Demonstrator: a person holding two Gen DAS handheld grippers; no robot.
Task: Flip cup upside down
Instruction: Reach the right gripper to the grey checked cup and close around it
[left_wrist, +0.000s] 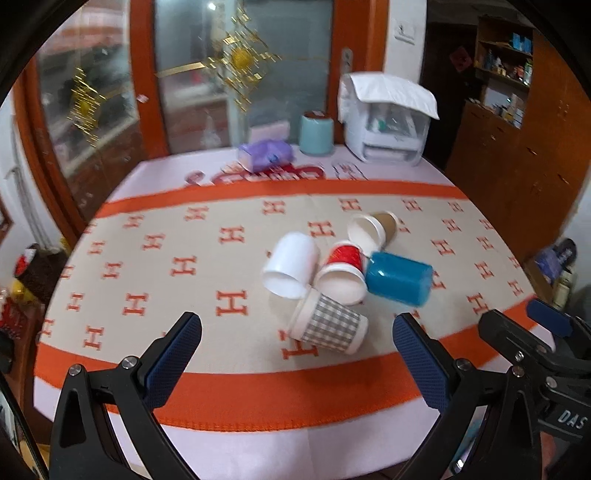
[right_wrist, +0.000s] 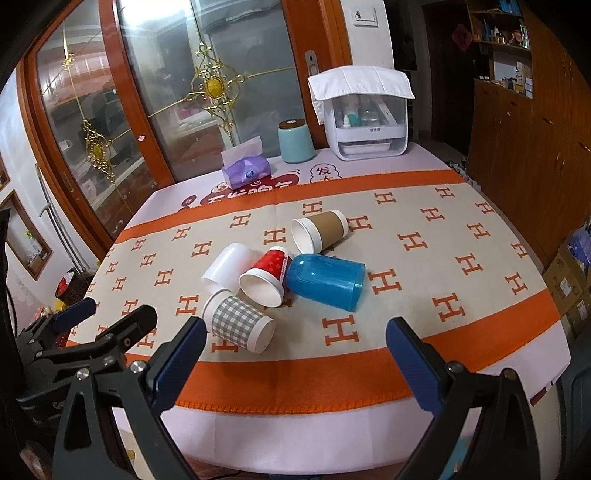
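Five cups all lying on their sides, bunched mid-table on the blanket (right_wrist: 461, 288). Checked cup (right_wrist: 238, 325) is nearest the camera, the plastic tumbler (right_wrist: 327, 280) to its right, paper cup (right_wrist: 267, 282) wedged between that and the plain cup (right_wrist: 229, 267). Sleeved cup (right_wrist: 319, 230) sits behind. Way back: tissue pack (right_wrist: 245, 170), canister (right_wrist: 295, 142), storage box (right_wrist: 364, 118) rightmost.
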